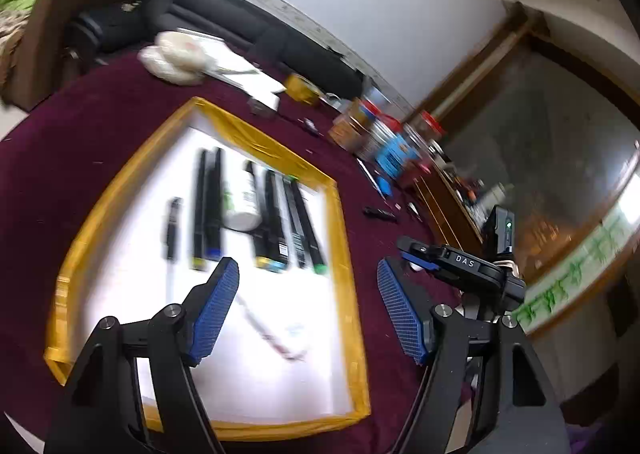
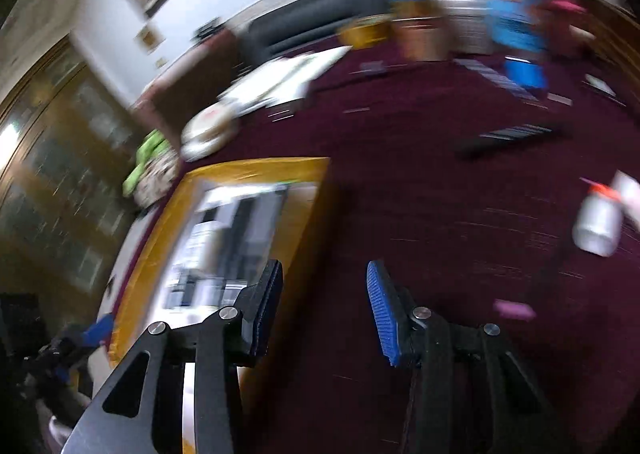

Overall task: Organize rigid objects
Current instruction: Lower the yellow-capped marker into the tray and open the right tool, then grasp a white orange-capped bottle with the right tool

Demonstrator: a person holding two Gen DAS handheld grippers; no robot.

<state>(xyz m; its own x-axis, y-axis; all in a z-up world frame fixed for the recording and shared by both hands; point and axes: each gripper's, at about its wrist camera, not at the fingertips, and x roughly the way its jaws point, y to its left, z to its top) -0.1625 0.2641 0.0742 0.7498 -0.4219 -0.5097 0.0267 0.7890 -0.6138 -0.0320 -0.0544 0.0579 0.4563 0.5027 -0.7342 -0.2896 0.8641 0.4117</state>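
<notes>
Both claws stand spread and empty: the left gripper low in its frame over the tray, the right gripper over the cloth. Pens lie parallel mid-tray, presumably sorted; a blurred bottle, right edge, likely waits.

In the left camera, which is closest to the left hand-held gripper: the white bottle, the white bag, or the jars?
From the left hand-held gripper:
1. White bottle, in the yellow-edged tray.
2. Jars, far right on the cloth.
3. White bag, far left by the chair.
</notes>
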